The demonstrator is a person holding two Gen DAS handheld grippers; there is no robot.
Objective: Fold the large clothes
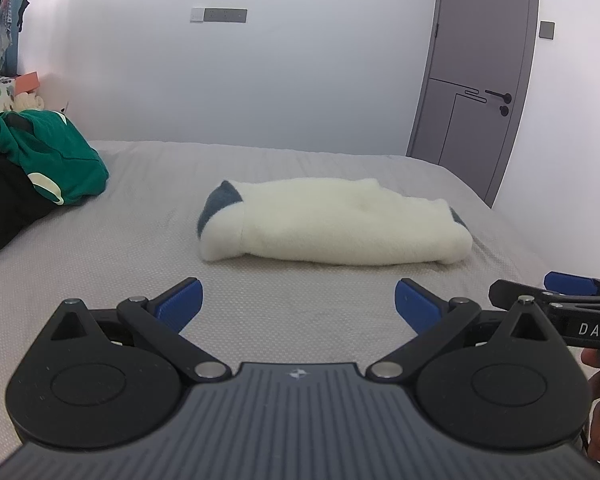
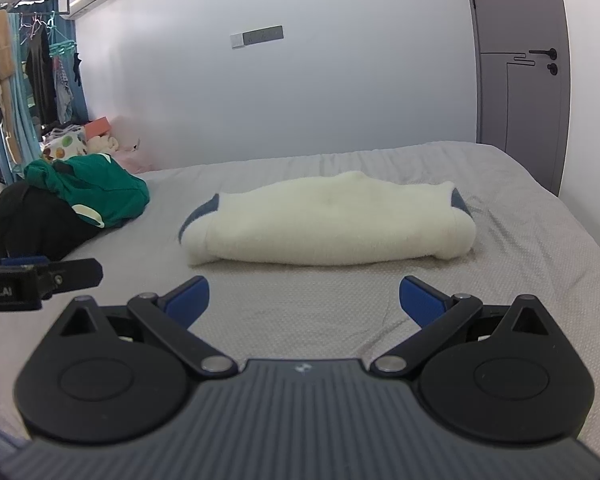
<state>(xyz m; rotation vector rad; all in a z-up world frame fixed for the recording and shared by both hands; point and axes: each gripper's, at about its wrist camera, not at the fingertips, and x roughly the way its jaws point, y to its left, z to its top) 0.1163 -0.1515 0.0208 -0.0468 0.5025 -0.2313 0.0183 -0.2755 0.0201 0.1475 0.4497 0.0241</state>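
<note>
A cream fleece garment (image 1: 332, 224) with dark blue-grey trim lies folded in a thick bundle on the grey bed (image 1: 140, 248). The right wrist view shows the same garment (image 2: 328, 224) mid-bed. My left gripper (image 1: 299, 304) hovers low over the sheet, a short way in front of the bundle, open and holding nothing. My right gripper (image 2: 304, 300) is likewise open and bare, just short of the bundle's near edge. Each gripper shows at the side of the other's view: the right one (image 1: 556, 300) at the right, the left one (image 2: 40, 280) at the left.
A green garment (image 2: 96, 192) sits on a black one (image 2: 32, 224) at the bed's left side. Behind them are a clothes rack (image 2: 32, 72) and small items. A grey door (image 2: 520, 80) stands at the far right. The grey sheet (image 2: 520, 248) stretches right of the bundle.
</note>
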